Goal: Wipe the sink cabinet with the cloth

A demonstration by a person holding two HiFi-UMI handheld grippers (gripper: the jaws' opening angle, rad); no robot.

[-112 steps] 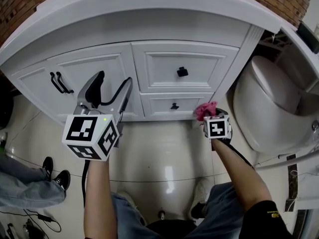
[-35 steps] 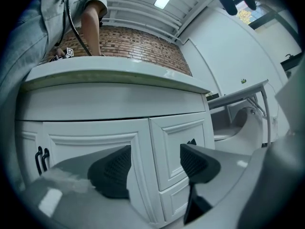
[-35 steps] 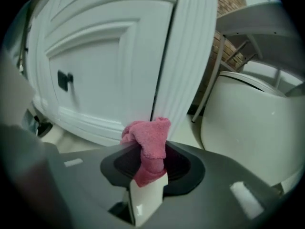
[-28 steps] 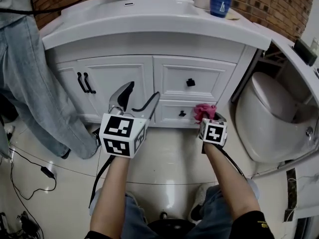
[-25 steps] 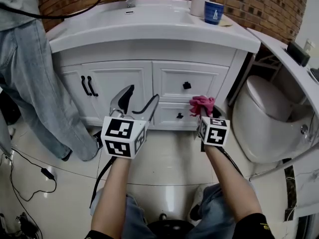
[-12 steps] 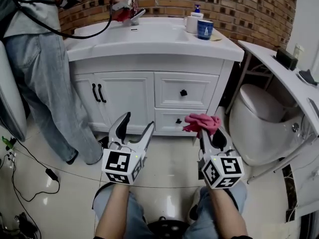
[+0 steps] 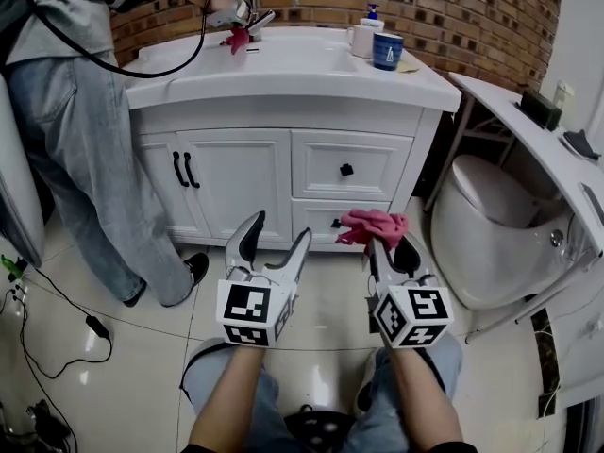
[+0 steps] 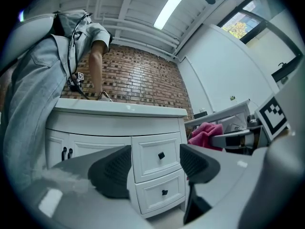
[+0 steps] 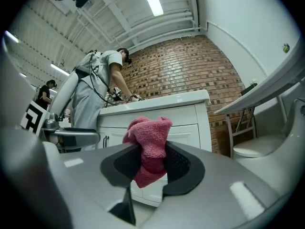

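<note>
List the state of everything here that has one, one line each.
left gripper: open, nothing between its jaws
right gripper: shut on the pink cloth
pink cloth: bunched up, held clear of the cabinet
cabinet doors: closed
upper drawer: closed
lower drawer: closed
toilet lid: down
blue cup: upright on the countertop

No legible text — none anywhere.
</note>
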